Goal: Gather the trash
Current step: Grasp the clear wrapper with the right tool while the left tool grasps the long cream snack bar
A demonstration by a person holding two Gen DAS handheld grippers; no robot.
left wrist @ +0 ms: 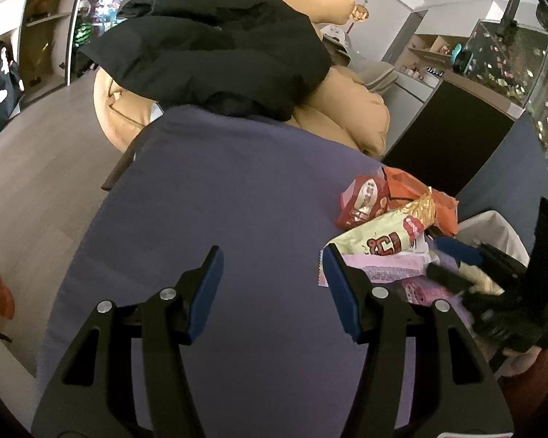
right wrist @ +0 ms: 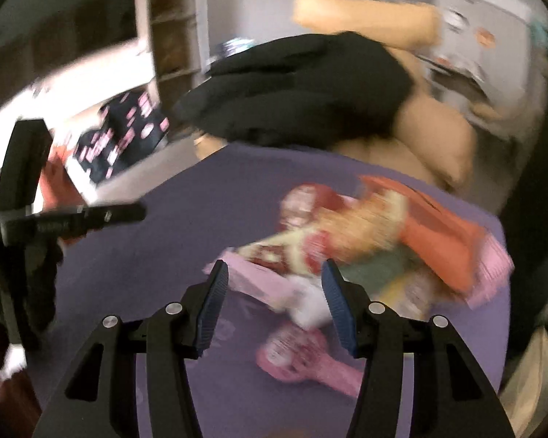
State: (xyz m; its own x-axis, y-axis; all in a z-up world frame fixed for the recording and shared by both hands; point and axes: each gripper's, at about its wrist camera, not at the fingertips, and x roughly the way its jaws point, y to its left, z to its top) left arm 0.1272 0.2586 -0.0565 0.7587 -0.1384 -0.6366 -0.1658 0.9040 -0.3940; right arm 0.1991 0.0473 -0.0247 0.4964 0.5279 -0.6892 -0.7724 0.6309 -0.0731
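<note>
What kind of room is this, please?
Probably a lived-in home room, perhaps a living room: snack wrappers lie on a purple-covered surface, a black garment is draped over tan cushions, and shelving lines the wall.

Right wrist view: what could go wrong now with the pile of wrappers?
The right gripper comes in open and the view is blurred, so it may push the pink plastic wrapper instead of gripping it. The loose orange snack bag lies near the purple cloth's edge and could slide off.
</note>
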